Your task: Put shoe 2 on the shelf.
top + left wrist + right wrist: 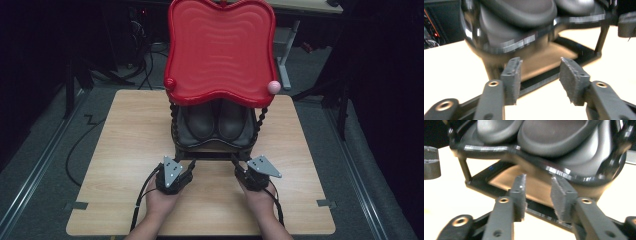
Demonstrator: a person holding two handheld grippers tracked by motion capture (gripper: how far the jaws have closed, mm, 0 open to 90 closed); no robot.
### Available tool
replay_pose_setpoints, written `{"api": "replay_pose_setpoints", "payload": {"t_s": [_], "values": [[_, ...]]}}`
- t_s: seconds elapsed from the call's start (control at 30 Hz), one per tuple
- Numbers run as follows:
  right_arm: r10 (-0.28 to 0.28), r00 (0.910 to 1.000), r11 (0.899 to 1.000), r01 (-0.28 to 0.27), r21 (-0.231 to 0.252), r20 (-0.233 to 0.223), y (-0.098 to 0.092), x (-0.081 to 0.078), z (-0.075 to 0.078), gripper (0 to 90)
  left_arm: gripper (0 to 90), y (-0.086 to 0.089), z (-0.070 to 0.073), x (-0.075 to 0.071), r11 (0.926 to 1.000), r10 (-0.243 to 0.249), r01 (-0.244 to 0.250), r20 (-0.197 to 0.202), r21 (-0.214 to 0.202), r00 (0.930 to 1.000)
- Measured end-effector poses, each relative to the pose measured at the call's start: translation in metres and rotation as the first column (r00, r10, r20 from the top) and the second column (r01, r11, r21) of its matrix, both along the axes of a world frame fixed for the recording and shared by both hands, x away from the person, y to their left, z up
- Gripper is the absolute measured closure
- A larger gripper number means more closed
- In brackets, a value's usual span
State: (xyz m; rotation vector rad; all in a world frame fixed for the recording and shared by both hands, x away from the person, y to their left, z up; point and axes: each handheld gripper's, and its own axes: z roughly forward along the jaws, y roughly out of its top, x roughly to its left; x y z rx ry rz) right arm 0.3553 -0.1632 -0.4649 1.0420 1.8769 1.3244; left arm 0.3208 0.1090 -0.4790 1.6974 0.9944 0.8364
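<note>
A two-level rack stands at the middle of the wooden table (125, 150). Its top is a wavy red tray (220, 50), and a pair of dark grey shoes (216, 122) sits on the glossy black shelf (212, 146) below. My left gripper (191, 165) is at the rack's front left and my right gripper (234, 161) at its front right, both just off the base. In the left gripper view the left gripper (540, 62) is open, its pads apart with nothing between them. The right gripper (537, 180) is likewise open and empty, facing the black base frame (499, 187).
A pink ball (273, 86) caps the tray's right corner post and a red one (170, 83) the left. Twisted black posts (260, 125) hold the tray up. Dark floor, cables and table legs surround the table. Bare wood lies left and right of the rack.
</note>
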Motion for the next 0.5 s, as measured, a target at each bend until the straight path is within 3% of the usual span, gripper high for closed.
{"api": "replay_pose_setpoints", "payload": {"t_s": [0.1, 0.2, 0.3, 0.37, 0.5], "values": [[0.024, 0.9993, 1.0, -0.025, -0.009, -0.03, -0.008, -0.006, -0.007, 49.8, 43.9, 0.017, -0.01, -0.009, 0.9996, -0.028, 0.028, -0.07, -0.005, 0.9971], [0.026, 0.9988, 0.999, -0.027, -0.018, -0.041, -0.02, -0.014, -0.012, 44.3, 41.7, 0.041, -0.017, -0.019, 1.0, -0.002, 0.002, -0.104, 0.003, 0.9946], [-0.007, 0.9982, 0.999, 0.004, -0.041, -0.06, -0.035, -0.018, -0.016, 38.2, 39.0, 0.067, -0.021, -0.028, 0.9991, 0.033, -0.036, -0.144, -0.022, 0.9891], [-0.031, 0.9967, 0.999, 0.028, -0.04, -0.075, -0.046, -0.021, -0.017, 33.4, 37.0, 0.082, -0.021, -0.034, 0.9979, 0.046, -0.053, -0.155, -0.038, 0.9867], [-0.063, 0.9931, 0.997, 0.059, -0.046, -0.099, -0.069, -0.03, -0.019, 26.0, 32.4, 0.106, -0.019, -0.05, 0.9959, 0.086, -0.09, -0.154, -0.014, 0.9843]]}}
